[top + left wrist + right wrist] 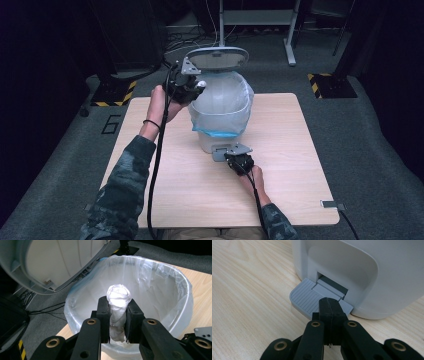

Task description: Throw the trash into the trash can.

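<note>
Bin: a white pedal bin stands upright on the far middle of the table, between the two grippers.
Table: a pale wood-grain tabletop on a grey carpeted floor.
Lid: the bin's grey-rimmed lid is raised, tilted back above the far rim; the left gripper view shows its pale underside.
Liner: a clear plastic bag lines the bin and folds over its rim, with a blue band on the near side; the left gripper view looks down into it.
Pedal: a grey ribbed foot pedal juts from a notch at the bin's base, low against the tabletop.
Left gripper: the left gripper is held at the bin's left rim, over the opening, its jaws clamped on the wad.
Right gripper: the right gripper is at the near foot of the bin, jaws pressed together with nothing between them, tips resting on the pedal.
Wad: a crumpled white paper or tissue wad stands upright between the left jaws, its top poking above them, over the open liner.
</note>
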A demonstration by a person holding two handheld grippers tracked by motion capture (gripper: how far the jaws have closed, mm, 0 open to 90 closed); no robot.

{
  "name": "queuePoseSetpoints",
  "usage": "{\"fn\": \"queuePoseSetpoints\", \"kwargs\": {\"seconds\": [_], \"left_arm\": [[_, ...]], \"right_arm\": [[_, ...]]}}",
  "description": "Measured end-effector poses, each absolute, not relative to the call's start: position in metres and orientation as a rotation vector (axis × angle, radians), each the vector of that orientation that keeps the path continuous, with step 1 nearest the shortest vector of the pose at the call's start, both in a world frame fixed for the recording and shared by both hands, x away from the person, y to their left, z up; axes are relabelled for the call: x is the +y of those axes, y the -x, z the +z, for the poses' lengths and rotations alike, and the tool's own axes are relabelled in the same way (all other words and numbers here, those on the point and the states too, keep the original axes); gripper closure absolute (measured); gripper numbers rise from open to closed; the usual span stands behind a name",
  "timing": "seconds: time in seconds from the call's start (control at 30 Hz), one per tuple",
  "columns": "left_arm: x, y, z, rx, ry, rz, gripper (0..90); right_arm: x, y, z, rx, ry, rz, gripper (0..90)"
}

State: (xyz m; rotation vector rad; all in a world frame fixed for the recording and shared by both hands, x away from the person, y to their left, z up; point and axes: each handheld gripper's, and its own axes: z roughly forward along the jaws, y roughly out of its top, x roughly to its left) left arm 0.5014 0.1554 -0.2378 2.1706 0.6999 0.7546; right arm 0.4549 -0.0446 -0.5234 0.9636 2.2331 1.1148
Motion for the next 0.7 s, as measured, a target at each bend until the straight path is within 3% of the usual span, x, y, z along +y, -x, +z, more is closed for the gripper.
{"fn": "queuePoseSetpoints", "kwargs": {"seconds": [0.7], "left_arm": [[0.121, -0.535, -0.253, 0.722, -2.296, 0.674, 76.6]], "right_arm": [[-0.044, -0.455, -0.524, 2.224, -0.967, 1.11, 90.0]]}}
